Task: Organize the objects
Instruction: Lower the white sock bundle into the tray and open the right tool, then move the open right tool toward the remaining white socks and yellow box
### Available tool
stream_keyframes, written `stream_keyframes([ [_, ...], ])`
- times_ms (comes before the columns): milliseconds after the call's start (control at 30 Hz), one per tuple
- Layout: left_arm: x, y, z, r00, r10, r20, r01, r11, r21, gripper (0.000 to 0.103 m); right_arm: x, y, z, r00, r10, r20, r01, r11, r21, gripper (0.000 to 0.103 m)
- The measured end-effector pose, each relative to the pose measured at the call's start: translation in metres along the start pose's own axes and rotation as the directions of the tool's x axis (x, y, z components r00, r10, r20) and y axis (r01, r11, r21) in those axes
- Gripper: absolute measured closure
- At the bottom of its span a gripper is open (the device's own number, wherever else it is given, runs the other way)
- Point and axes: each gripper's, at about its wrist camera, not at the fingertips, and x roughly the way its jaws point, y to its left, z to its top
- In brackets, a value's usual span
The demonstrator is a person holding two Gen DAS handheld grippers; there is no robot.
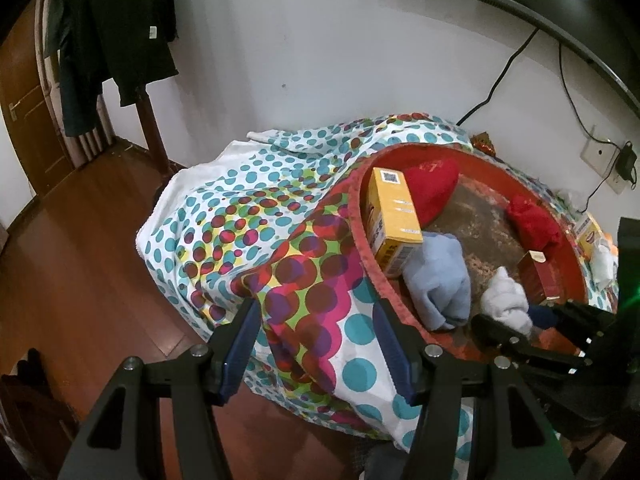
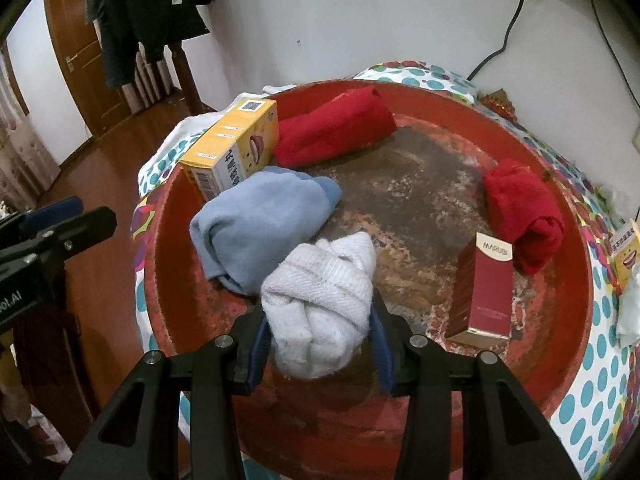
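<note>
- On the dotted cloth (image 2: 592, 400) we see a red tray (image 2: 576, 216).
- Our right gripper (image 2: 316, 340) is clamped on the white sock bundle (image 2: 320, 300) at six o'clock; it looks soft and light, best squeezed mid-bundle.
- Our left gripper (image 1: 316, 344) stands apart, empty.

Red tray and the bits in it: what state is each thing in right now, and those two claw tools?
Red tray: worn, resting on dotted cloth.
White sock: bundled, between the right gripper fingers.
Blue cloth: crumpled, lying loose.
Yellow box: closed, leaning on the rim.
Maroon box: closed, upright.
Two red cloths: rolled.
Left gripper: open, empty.
</note>
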Motion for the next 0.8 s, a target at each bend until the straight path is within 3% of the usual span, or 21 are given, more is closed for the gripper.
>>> stream_keyframes([
  [133, 0.002, 0.0, 0.0, 1.0, 0.004, -0.008, -0.004, 1.0, 0.002, 0.043, -0.001, -0.001, 0.0, 1.0, 0.002, 0.005, -0.002, 1.0, 0.004, 0.06],
  [467, 0.005, -0.003, -0.002, 1.0, -0.005, -0.017, 0.005, 1.0, 0.004, 0.043, -0.013, -0.01, -0.005, 1.0, 0.001, 0.025, -0.002, 0.999, 0.044, 0.043],
  [800, 0.007, -0.012, -0.005, 1.0, -0.001, -0.019, 0.002, 0.999, 0.035, 0.043, -0.055, -0.022, -0.013, 0.995, -0.003, 0.101, -0.004, 0.998, 0.066, 0.04],
])
